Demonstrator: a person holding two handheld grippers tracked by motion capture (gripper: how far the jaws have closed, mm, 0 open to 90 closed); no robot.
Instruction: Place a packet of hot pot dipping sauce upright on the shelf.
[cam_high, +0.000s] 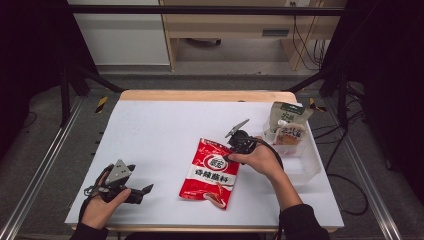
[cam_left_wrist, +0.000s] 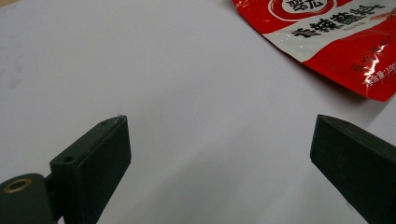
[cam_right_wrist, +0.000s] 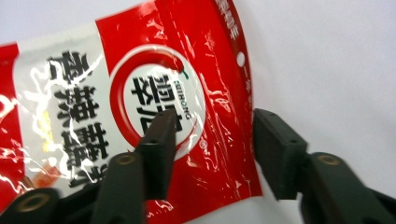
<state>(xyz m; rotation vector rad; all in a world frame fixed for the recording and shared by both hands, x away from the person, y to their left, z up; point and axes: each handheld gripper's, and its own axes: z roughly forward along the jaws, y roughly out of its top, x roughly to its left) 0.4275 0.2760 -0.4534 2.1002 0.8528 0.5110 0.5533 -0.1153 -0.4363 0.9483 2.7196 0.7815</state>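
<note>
A red snack bag (cam_high: 210, 172) with white lettering lies flat on the white table (cam_high: 160, 125), right of centre. My right gripper (cam_high: 230, 154) is low at the bag's top right corner. In the right gripper view it (cam_right_wrist: 212, 119) is open: one jaw rests over the bag (cam_right_wrist: 93, 93) near its round logo, and the other sits just past the bag's edge on the table. My left gripper (cam_high: 143, 192) is held near the front left edge, pointing right. It (cam_left_wrist: 219, 130) stands wide open over bare table, with the bag's corner (cam_left_wrist: 336, 32) farther ahead.
A clear plastic bin (cam_high: 310, 165) sits at the table's right edge, just beyond my right hand. A green and white snack pouch (cam_high: 289, 125) stands in its far end. Dark frame posts flank the table.
</note>
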